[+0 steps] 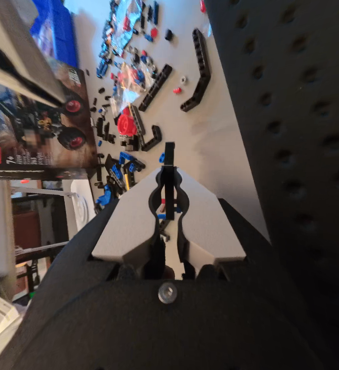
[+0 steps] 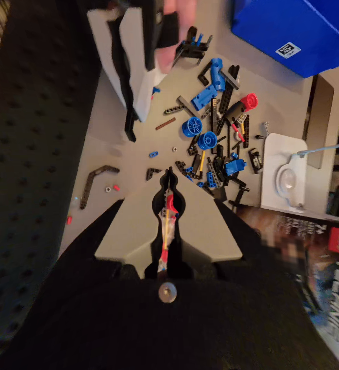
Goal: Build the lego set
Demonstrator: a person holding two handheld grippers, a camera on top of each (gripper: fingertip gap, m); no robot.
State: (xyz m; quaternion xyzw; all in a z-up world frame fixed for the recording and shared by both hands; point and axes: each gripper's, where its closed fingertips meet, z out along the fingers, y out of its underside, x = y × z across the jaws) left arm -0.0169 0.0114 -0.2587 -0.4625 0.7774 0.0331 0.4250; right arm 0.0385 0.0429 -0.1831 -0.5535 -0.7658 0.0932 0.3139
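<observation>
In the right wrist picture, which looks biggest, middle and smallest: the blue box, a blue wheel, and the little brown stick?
1. Blue box, by far the biggest, though it runs off the picture's edge.
2. Blue wheel; the second blue wheel beside it looks alike.
3. Brown stick, the thinnest, though about as long as a wheel is wide.

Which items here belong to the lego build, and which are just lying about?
Job: black beam shut in the left claw; right claw, shut and empty; loose pieces; blue wheels; parts bag; set box.

Lying about: blue box; white bracket.
</observation>
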